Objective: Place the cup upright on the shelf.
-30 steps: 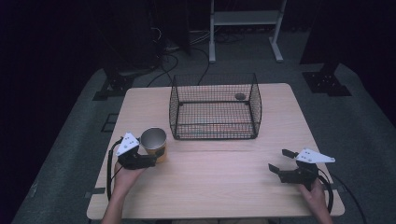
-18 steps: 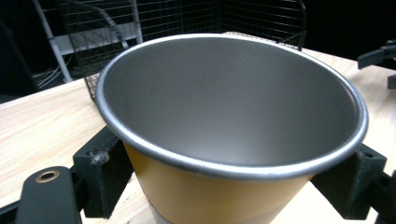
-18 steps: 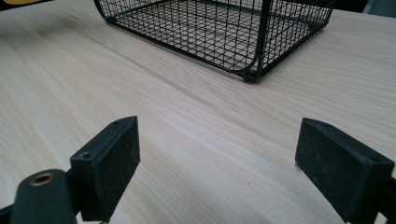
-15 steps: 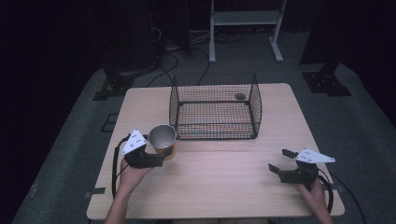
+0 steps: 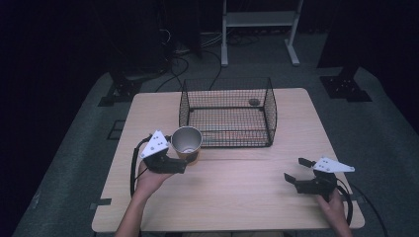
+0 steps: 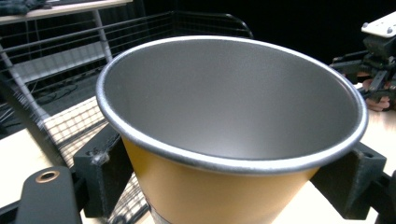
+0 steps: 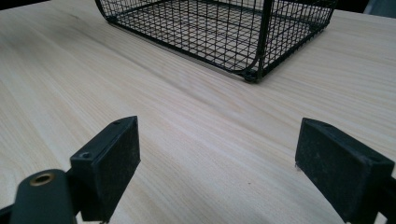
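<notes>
Two grippers in play. Left gripper is clenched on the cup, a pad pressing each side of the yellow wall just under the rolled rim, as the left gripper view shows. Right gripper sits released on the table, jaws wide, nothing between them.

Cup position: at the left gripper's tips, off the table surface by my reading, with the wire basket just ahead of the jaws and to their right; the cup overlaps the basket's near left corner in the high view.

Orientation: long axis close to upright, mouth up, tilted slightly back toward the gripper body. Steel-grey lining visible; the cup looks empty.

Judged step: carrying the cup toward the basket. To do it well:
- keep the axis upright so the tapered wall cannot slip down through the pads;
- lift the base clear above the near basket wall before crossing it;
- lower inside, well away from the small dark object at the far side, then release.
</notes>
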